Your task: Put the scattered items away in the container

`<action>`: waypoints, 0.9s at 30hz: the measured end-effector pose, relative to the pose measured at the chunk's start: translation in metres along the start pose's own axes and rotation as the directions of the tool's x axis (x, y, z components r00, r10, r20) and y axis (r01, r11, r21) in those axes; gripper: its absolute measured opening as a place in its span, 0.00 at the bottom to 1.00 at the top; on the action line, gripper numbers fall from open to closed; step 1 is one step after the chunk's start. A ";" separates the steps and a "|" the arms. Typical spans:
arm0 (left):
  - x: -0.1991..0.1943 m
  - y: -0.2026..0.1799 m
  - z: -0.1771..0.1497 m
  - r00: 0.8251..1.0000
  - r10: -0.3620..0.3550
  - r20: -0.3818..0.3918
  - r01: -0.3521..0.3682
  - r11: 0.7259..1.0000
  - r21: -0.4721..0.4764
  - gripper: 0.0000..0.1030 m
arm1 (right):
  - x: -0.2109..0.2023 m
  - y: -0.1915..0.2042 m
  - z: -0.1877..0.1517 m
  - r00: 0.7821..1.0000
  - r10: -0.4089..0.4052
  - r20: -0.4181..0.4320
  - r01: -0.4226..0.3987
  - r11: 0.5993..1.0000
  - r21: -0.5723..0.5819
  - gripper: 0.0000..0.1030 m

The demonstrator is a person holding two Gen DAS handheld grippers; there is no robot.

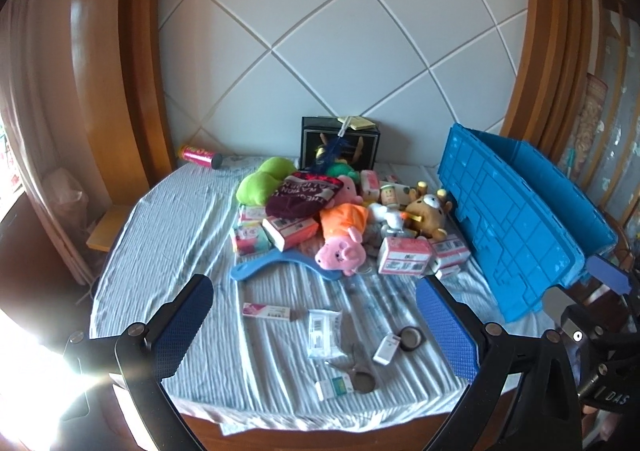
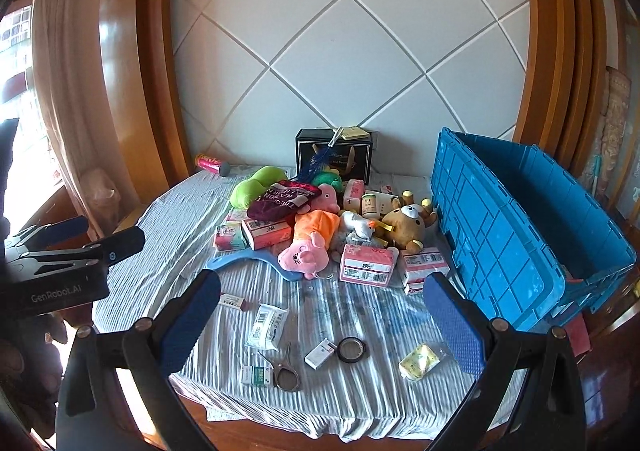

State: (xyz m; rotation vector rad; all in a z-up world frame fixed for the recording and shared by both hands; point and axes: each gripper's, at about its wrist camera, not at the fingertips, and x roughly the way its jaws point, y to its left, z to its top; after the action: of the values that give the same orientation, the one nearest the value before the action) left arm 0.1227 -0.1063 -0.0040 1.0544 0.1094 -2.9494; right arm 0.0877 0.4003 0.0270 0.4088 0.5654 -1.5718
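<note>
Starting point, by the look of it. Nothing in the blue box (image 2: 500, 219) yet, as far as its inside shows: only bare blue walls on the right side of the table (image 2: 168, 223). Near corner of the inside hidden, so cannot be sure of that bit.

Left claw (image 1: 316, 327) spread wide, holding nothing, up above the near small things. Right claw (image 2: 320, 323) spread wide too, holding nothing, up above the same part of the cloth.

Everything left to pick up. Big pile in the middle of the table: pink pig toy (image 2: 306, 251) in an orange top, brown bear toy (image 2: 406, 225) just beside the blue box, green soft toy (image 2: 254, 185) at the back, dark red cloth (image 2: 282, 199) on top, pink boxes (image 2: 366, 265) in front, blue hanger (image 2: 252, 261) poking out under the pig.

Small things near the front edge, well apart from the pile: white packet (image 2: 266, 327), scissors (image 2: 286, 369), small white box (image 2: 320, 353), round black ring (image 2: 352, 349), yellow packet (image 2: 418, 361).

Best guess: all tidying yet to be done. Soft toys easy to squeeze. Flat packets and scissors harder to pinch off the wrinkly cloth.
</note>
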 end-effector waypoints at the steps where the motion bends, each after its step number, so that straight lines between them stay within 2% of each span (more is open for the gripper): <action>1: -0.002 -0.003 0.000 1.000 0.010 0.011 -0.010 1.000 0.009 1.00 | 0.000 -0.001 0.000 1.000 0.001 0.001 -0.001 1.000 0.002 1.00; 3: -0.006 -0.008 0.000 0.999 0.036 0.035 -0.037 0.999 0.016 1.00 | -0.001 -0.004 -0.001 1.000 0.002 0.000 -0.002 1.000 0.003 1.00; 8: -0.010 -0.019 0.002 0.997 0.044 0.063 -0.046 0.998 0.030 1.00 | -0.002 -0.010 0.000 1.000 0.000 0.001 0.000 1.000 0.002 1.00; 11: -0.010 -0.024 0.004 0.998 0.035 0.057 -0.038 0.998 0.045 1.00 | -0.004 -0.013 0.001 1.000 -0.002 0.005 0.002 1.000 0.001 1.00; 14: -0.005 -0.021 0.006 1.000 0.008 0.019 -0.008 1.000 0.008 1.00 | -0.005 -0.014 0.001 1.000 -0.004 0.006 0.004 1.000 0.000 1.00; 27: -0.013 -0.021 0.005 0.998 0.044 0.035 -0.044 0.999 -0.002 1.00 | -0.007 -0.016 -0.001 1.000 -0.001 0.009 0.001 1.000 0.007 1.00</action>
State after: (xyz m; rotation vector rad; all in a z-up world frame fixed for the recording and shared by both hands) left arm 0.1285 -0.0863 0.0093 0.9915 0.0869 -2.9264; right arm 0.0722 0.4071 0.0321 0.4069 0.5533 -1.5767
